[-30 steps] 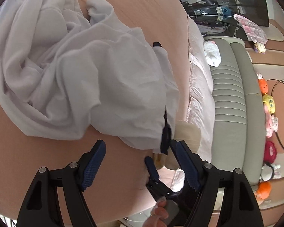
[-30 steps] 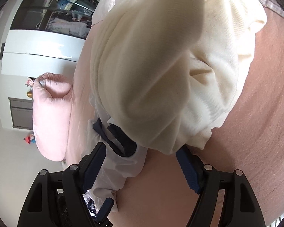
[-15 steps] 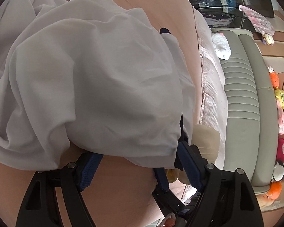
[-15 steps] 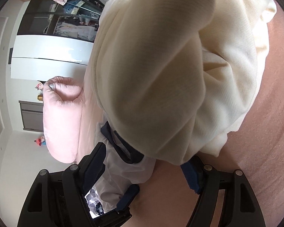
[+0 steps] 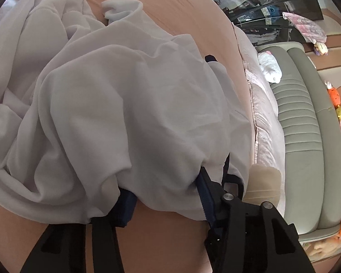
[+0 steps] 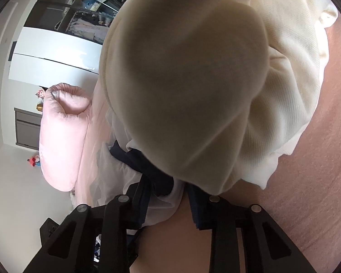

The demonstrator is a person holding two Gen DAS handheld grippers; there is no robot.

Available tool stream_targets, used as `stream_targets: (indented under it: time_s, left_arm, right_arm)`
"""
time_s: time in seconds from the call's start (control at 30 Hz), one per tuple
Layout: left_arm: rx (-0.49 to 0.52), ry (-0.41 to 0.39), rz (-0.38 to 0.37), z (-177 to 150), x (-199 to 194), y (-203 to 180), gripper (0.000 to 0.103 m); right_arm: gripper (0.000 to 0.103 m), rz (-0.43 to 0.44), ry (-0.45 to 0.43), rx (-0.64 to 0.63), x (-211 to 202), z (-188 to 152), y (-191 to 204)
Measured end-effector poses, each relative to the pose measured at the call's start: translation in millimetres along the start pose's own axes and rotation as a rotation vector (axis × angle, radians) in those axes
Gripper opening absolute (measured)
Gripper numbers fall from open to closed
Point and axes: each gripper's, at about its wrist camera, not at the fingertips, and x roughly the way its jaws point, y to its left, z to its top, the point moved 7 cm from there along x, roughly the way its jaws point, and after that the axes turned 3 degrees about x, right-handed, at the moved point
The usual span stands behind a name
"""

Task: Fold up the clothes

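Peach bedding (image 5: 170,238) carries a white garment (image 5: 125,113), pinched by both the left hand-held gripper (image 5: 166,195) and the right hand-held gripper (image 6: 168,195).

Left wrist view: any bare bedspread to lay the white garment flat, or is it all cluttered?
Bare bedspread lies between the white garment and the camera, and another strip beyond it, toward the dark cabinet. The right is crowded: pink quilt, then the grey sofa. In the right wrist view, the cream sweater leaves bare spread at its right.
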Motion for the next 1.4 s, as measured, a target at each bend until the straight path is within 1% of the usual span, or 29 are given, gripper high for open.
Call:
stream_targets:
  time_s: [0.03,0.07,0.13,0.23,0.57,0.67,0.77,0.9,0.97,1.1,1.2,1.4]
  left_arm:
    - [0.006,-0.002,0.007,0,0,1,0.035]
    - [0.012,-0.005,0.014,-1,-1,3,0.033]
    - [0.024,-0.004,0.024,-1,-2,6,0.024]
    - [0.037,0.004,0.025,-1,-3,9,0.018]
    - [0.017,0.012,0.01,-7,-17,21,0.016]
    - [0.006,0.021,-0.004,-9,-20,24,0.016]
    - [-0.005,0.023,-0.021,-9,-24,27,0.016]
    - [0.017,0.014,-0.01,-10,-31,30,0.016]
    - [0.022,0.014,-0.002,-12,-34,32,0.016]
    - [0.032,0.021,-0.004,-13,-40,35,0.015]
    - [0.041,0.039,-0.01,-16,-43,37,0.015]
    - [0.061,0.029,0.003,-22,-50,36,0.015]
  right_arm:
    - [0.018,0.003,0.011,-0.008,0,-1,1]
    - [0.016,0.006,0.021,-0.016,0,-2,3]
    - [0.015,0.012,0.043,-0.031,1,-4,6]
    - [0.014,0.022,0.075,-0.055,1,-8,10]
    - [0.013,-0.016,0.131,-0.114,7,-25,28]
    - [0.013,-0.045,0.139,-0.153,14,-31,37]
    - [0.013,-0.077,0.134,-0.199,5,-35,35]
    - [0.013,-0.112,0.139,-0.266,8,-39,51]
    - [0.013,-0.121,0.147,-0.291,-5,-48,44]
    - [0.013,-0.142,0.16,-0.331,-10,-61,48]
    - [0.013,-0.152,0.161,-0.34,-17,-68,46]
    - [0.013,-0.151,0.166,-0.316,-22,-67,40]
